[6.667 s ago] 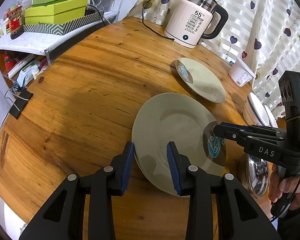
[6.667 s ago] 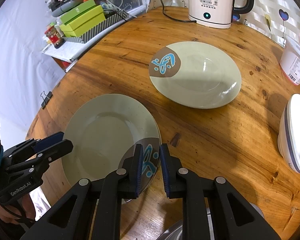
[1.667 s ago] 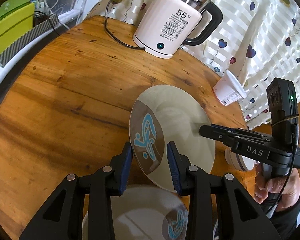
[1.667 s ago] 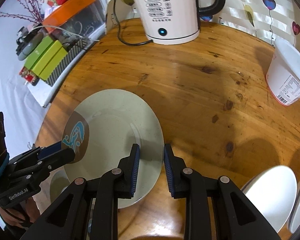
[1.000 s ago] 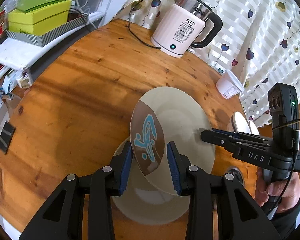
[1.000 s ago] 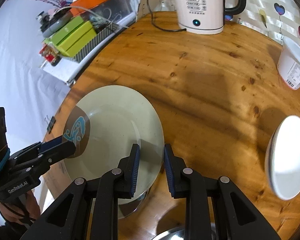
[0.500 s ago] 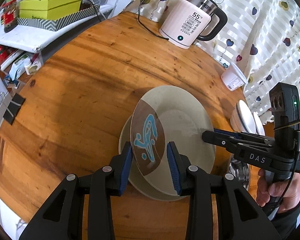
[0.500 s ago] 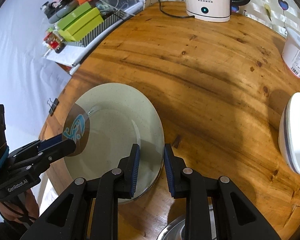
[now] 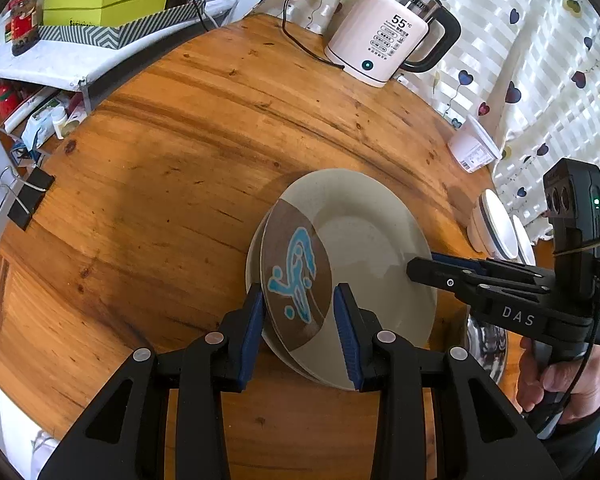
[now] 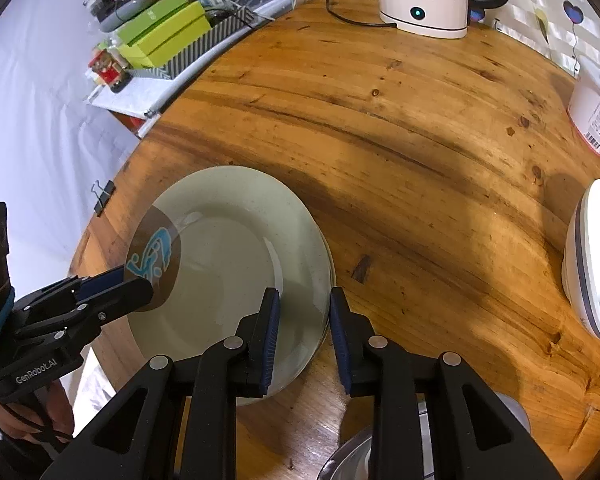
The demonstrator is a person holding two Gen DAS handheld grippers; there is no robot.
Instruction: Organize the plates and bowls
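the top plate [image 9: 364,240], pale green with a brown patch and a blue squiggle on one side, sits on a second plate [image 9: 254,248] of the same colour near the near edge of the round wooden table [image 9: 180,152]. the left gripper [image 9: 296,320] has its blue pads either side of the patterned rim, holding the top plate. the right gripper [image 10: 302,332] pinches the opposite rim, plain green there, its jaws narrow. a hand [image 9: 560,376] grips the right tool's handle. off to the right are white bowls [image 9: 496,224] nested on edge, and a metal bowl [image 10: 364,456] shows low down. a white kettle [image 9: 384,40] stands at the far side, a white tub [image 9: 474,148] beside the curtain.
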